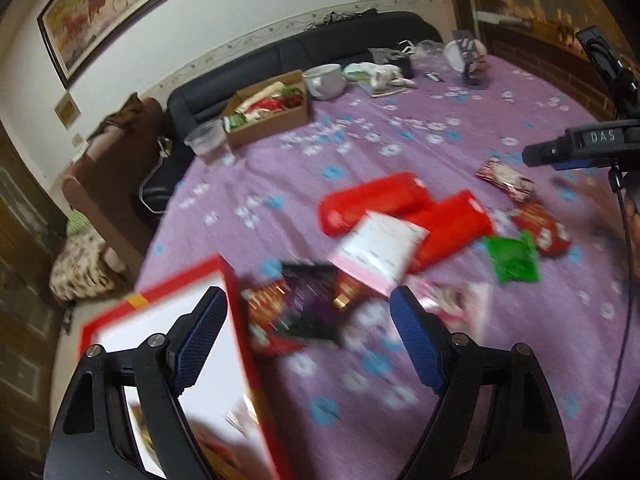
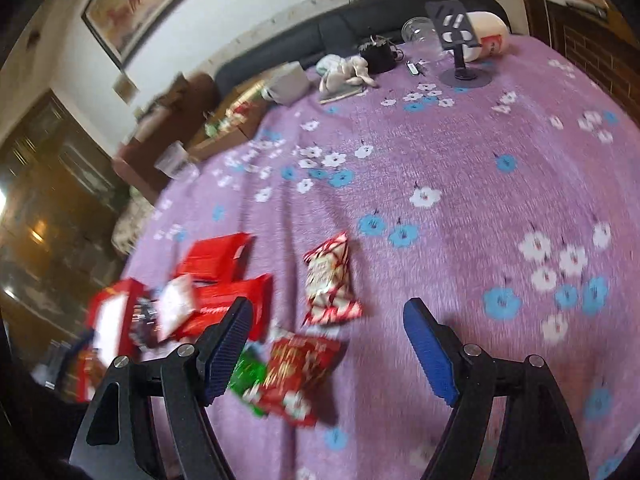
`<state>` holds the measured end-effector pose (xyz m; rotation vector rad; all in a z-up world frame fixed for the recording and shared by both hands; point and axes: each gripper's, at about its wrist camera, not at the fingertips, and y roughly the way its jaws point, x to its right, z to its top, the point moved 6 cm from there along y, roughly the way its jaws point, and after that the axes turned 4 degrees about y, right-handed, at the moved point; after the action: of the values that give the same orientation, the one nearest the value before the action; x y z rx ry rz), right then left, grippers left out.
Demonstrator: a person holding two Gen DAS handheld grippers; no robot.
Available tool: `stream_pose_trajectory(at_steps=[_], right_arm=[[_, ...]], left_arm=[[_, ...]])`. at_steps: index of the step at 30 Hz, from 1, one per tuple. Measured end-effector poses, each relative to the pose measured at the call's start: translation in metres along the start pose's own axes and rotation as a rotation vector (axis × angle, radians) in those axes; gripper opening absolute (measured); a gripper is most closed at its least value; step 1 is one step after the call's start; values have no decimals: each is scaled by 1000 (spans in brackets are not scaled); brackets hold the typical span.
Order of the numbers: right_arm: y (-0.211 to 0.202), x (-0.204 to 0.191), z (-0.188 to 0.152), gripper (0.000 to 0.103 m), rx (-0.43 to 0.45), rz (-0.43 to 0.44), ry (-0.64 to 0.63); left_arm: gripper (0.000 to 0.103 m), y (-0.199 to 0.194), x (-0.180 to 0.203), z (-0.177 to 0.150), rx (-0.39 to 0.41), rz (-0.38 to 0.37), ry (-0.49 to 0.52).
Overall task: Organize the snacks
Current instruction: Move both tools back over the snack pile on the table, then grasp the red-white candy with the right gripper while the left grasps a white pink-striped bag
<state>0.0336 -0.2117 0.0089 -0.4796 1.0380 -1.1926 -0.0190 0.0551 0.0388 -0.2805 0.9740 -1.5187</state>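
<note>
Snack packs lie scattered on a purple flowered tablecloth (image 1: 400, 360). My left gripper (image 1: 310, 316) is open above a dark purple and red pack (image 1: 308, 304), not touching it. Its left finger overlaps a red-rimmed white box (image 1: 160, 332). Beyond lie two long red packs (image 1: 372, 200), a white and pink pack (image 1: 380, 252), a green pack (image 1: 512, 260) and a red-white pack (image 1: 506, 178). My right gripper (image 2: 328, 324) is open over a red pack (image 2: 300, 372) beside the green pack (image 2: 248, 376), with the red-white pack (image 2: 330, 280) just ahead.
A cardboard box (image 1: 276, 120) with several snacks stands at the table's far left, by a white mug (image 1: 324, 80) and a clear plastic cup (image 1: 208, 140). A phone stand (image 2: 464, 56), a plush toy (image 2: 348, 72) and a black sofa (image 1: 340, 36) are at the back.
</note>
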Motion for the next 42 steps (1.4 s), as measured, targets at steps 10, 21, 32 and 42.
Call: stream_pose_trajectory(at_steps=[10,21,32,42], right_arm=[[48,-9,-2,53,-61,-138,-67],[45,-5,-3,31,-13,-170,-105],[45,-2,-2,33,-17,-127,-60],[44,-2,-2,35,-19,-116,-45]], left_arm=[[84,39,7,15,-58,-67,114],[84,66,42,31,-74,-125,301],[84,70,40,53,-74,-126,303],[84,90,57,59,-118,-157,303]])
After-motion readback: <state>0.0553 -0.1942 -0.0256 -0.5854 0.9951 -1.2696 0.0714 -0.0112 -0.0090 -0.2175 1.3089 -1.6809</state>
